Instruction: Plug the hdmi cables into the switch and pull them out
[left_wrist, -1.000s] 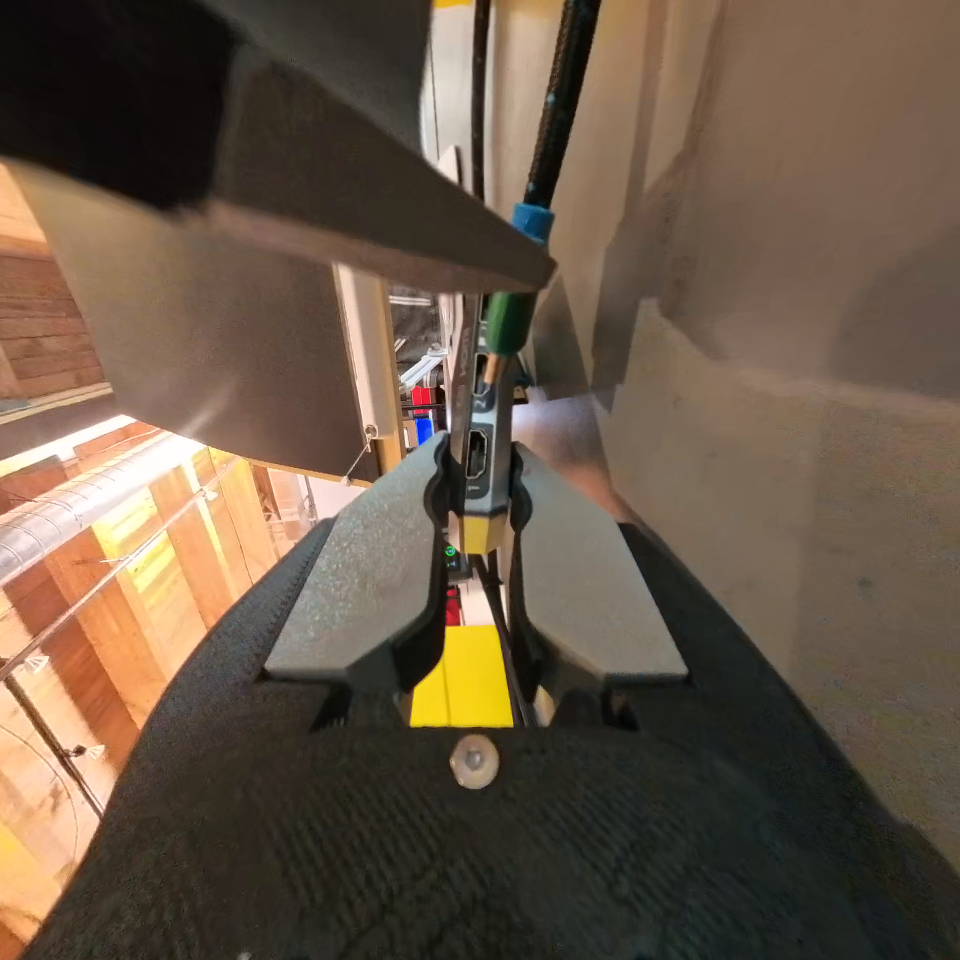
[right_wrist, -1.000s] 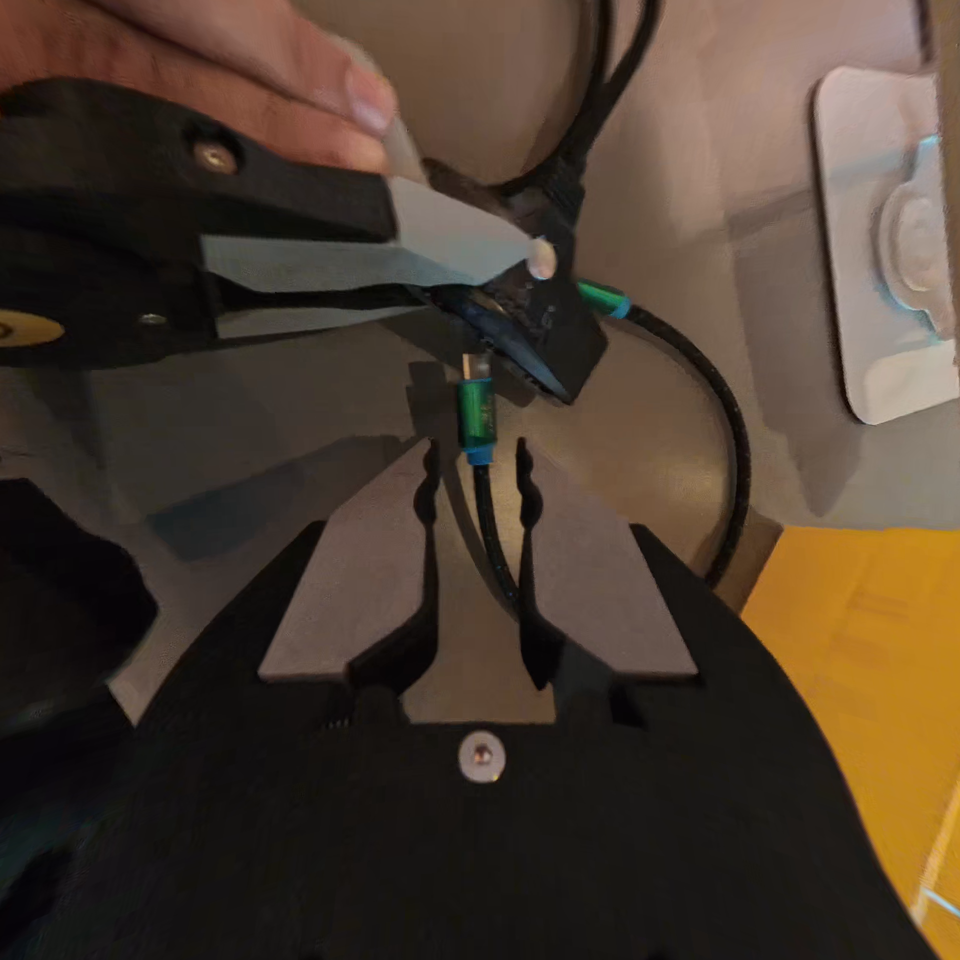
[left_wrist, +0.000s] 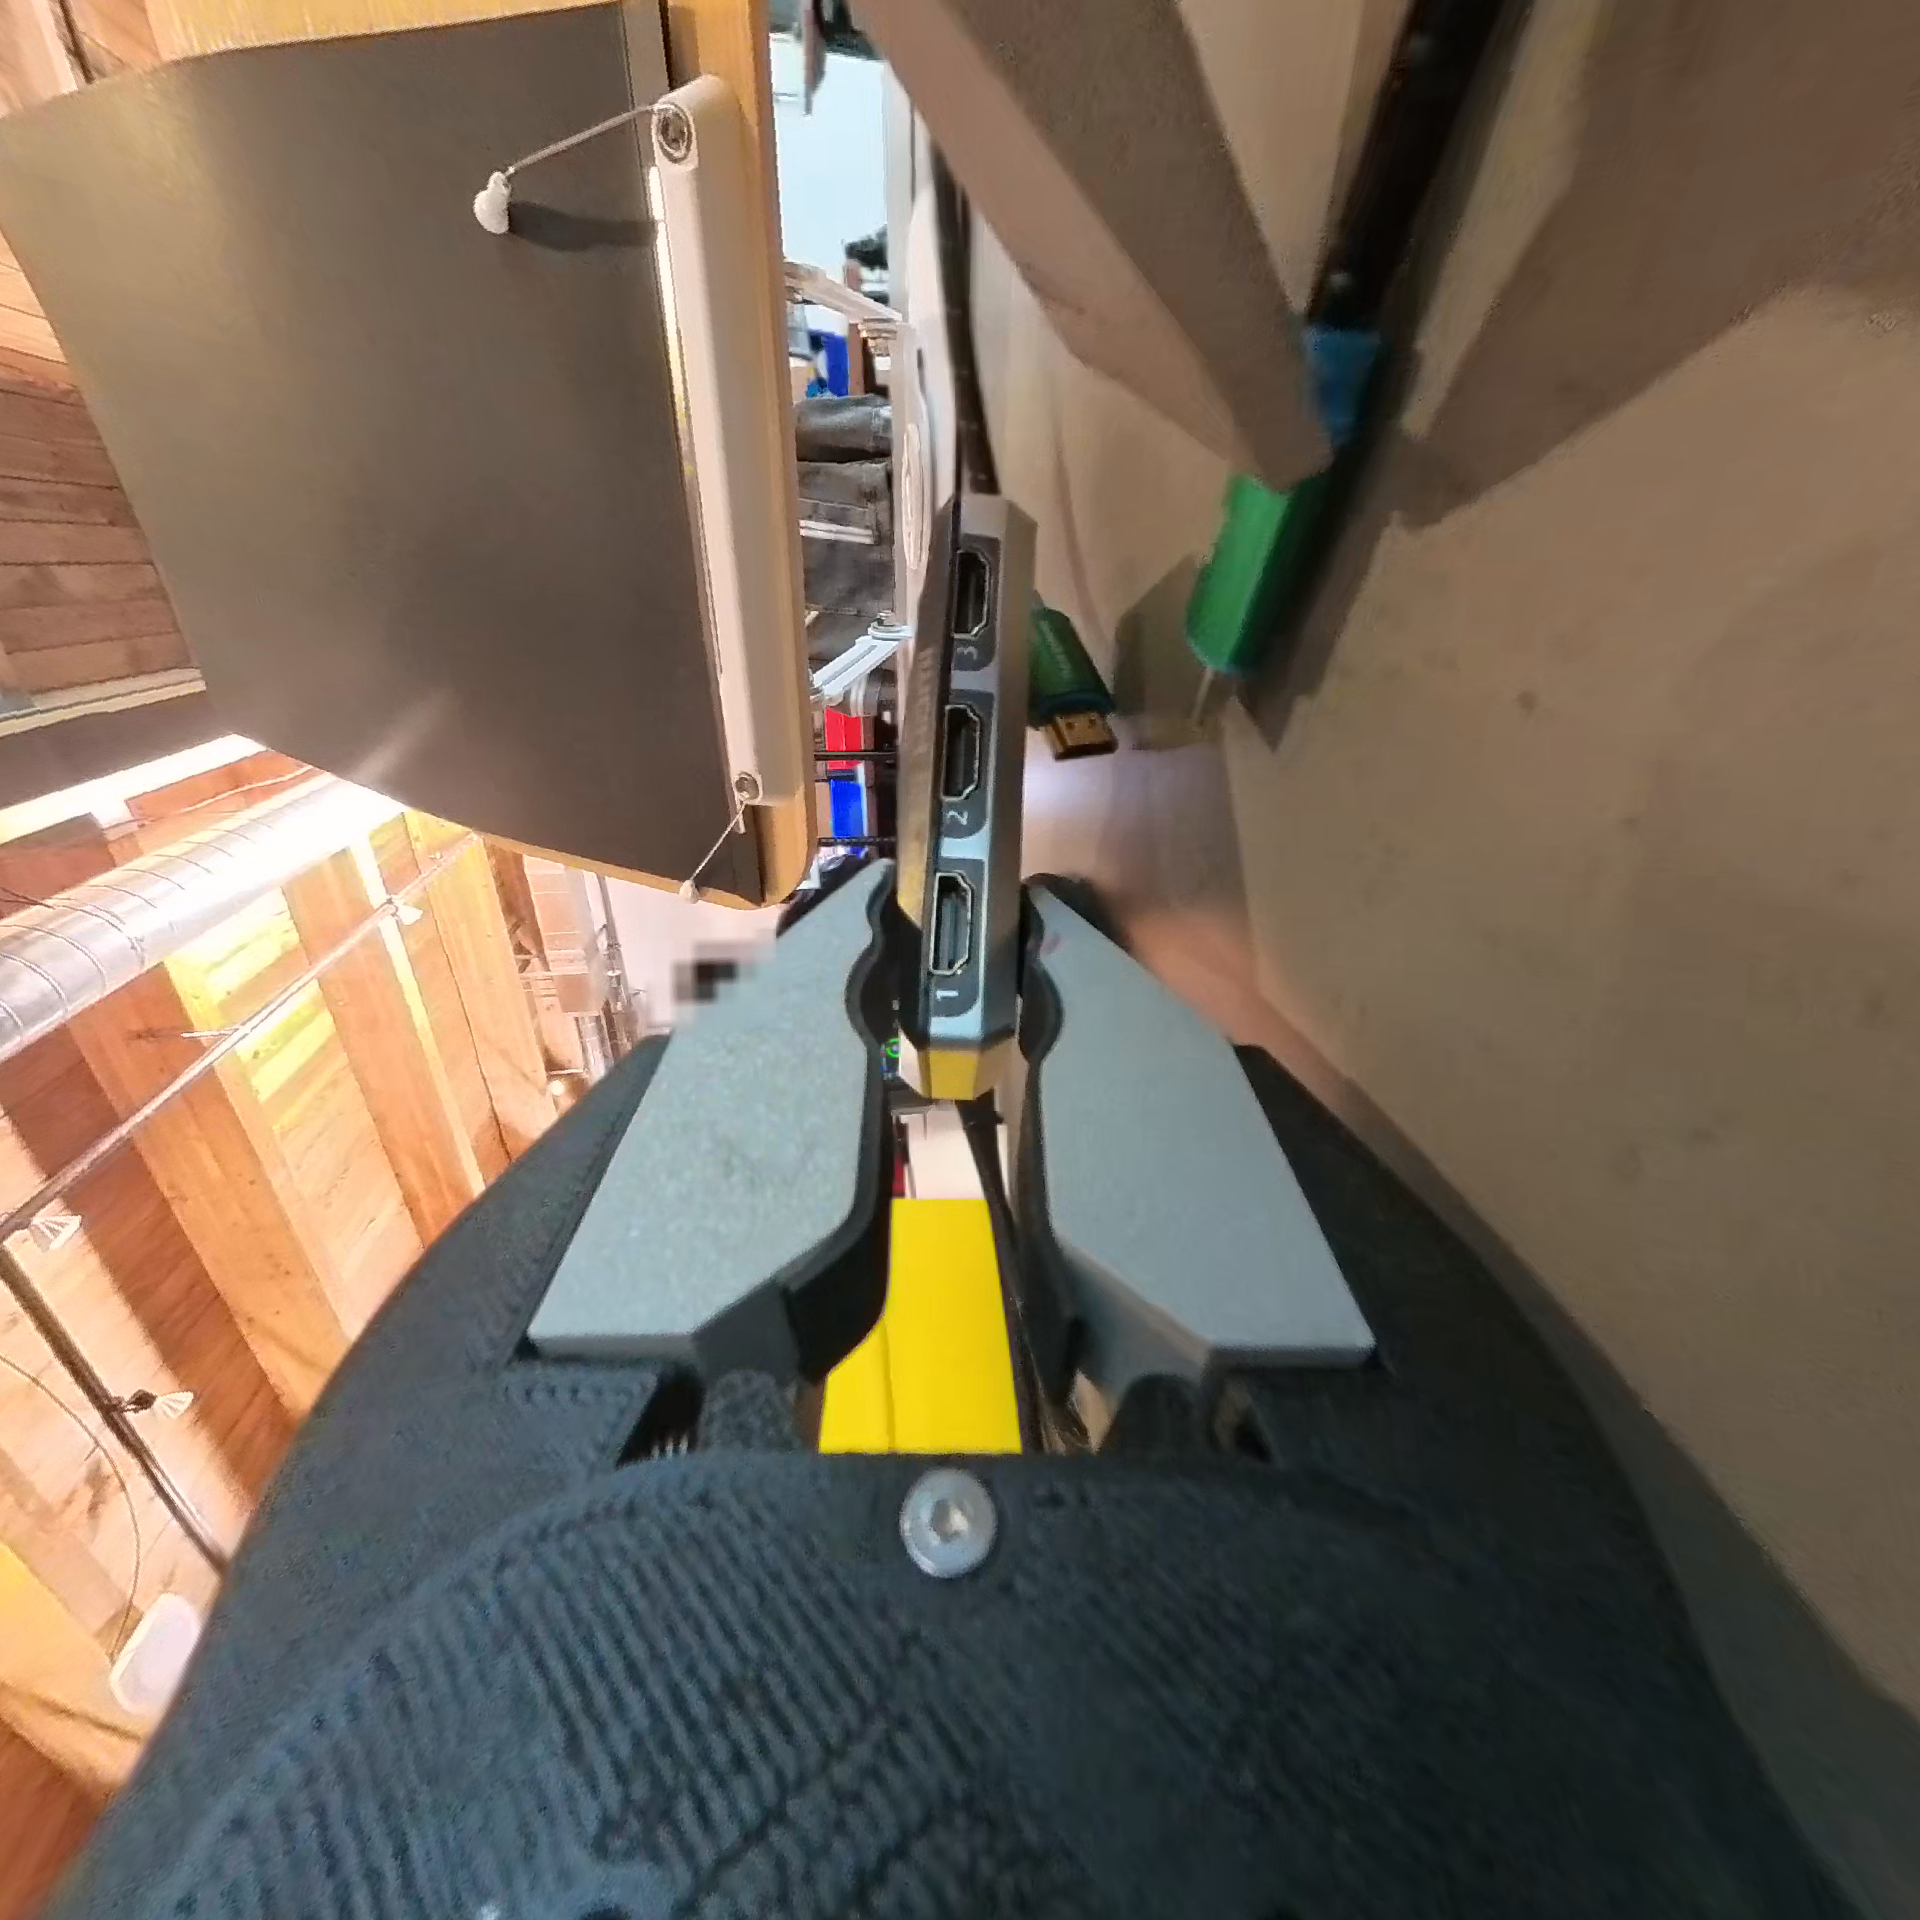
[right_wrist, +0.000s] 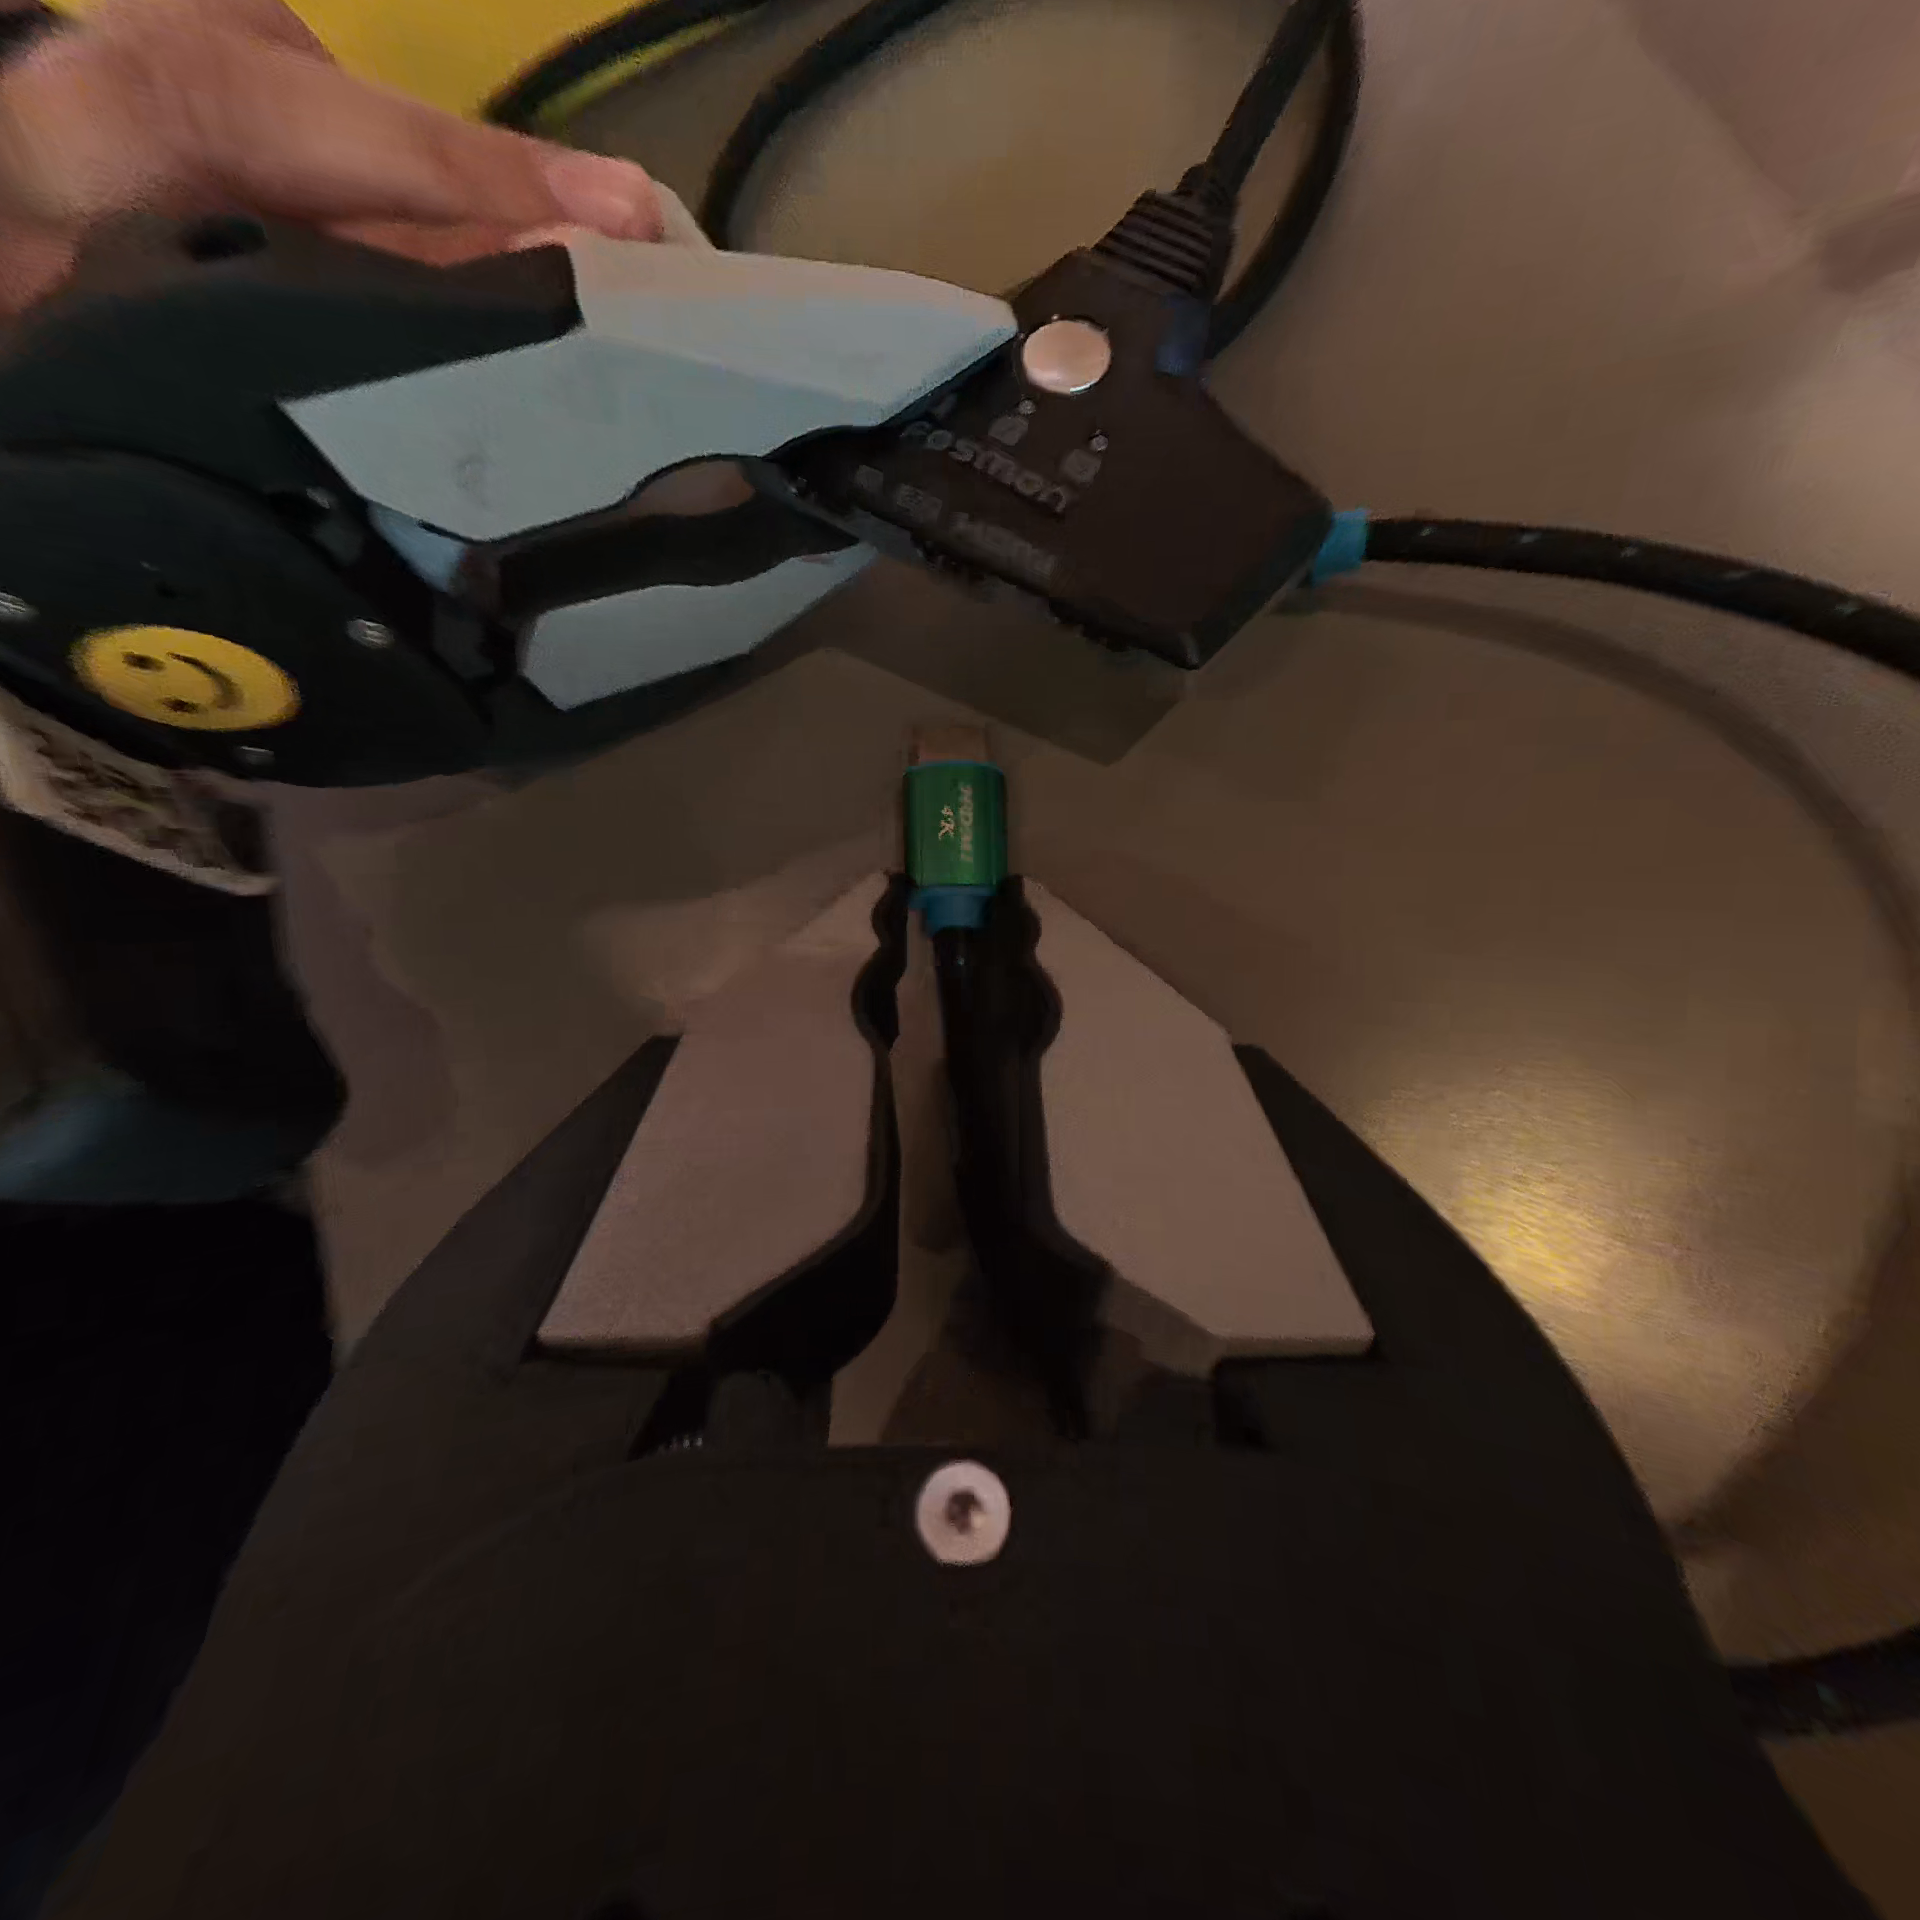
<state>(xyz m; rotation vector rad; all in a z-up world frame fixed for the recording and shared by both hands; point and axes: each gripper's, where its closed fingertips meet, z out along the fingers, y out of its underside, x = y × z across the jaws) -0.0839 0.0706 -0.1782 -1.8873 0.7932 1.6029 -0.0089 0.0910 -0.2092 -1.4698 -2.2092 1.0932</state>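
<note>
1. Left wrist view: the left claw (left_wrist: 951, 971) is clamped on the near end of the switch (left_wrist: 961, 800), held on edge off the surface (left_wrist: 1558, 935). All three ports on its facing side look empty. Only that end is pinched, so I judge a push into a far port could lever the switch round in the grip.
2. Same view: two green plugs lie beyond, one bare-tipped (left_wrist: 1070, 675), one blurred under the right claw (left_wrist: 1247, 582). Aiming at the wrong port is possible.
3. Right wrist view: the right claw (right_wrist: 956, 925) is closed on the braided cable just behind its green plug (right_wrist: 951, 826), the tip just short of the switch (right_wrist: 1091, 488).
4. Gripped on the cord, the plug may tilt and jam at the port; another cable (right_wrist: 1610, 582) enters the switch's right end.
</note>
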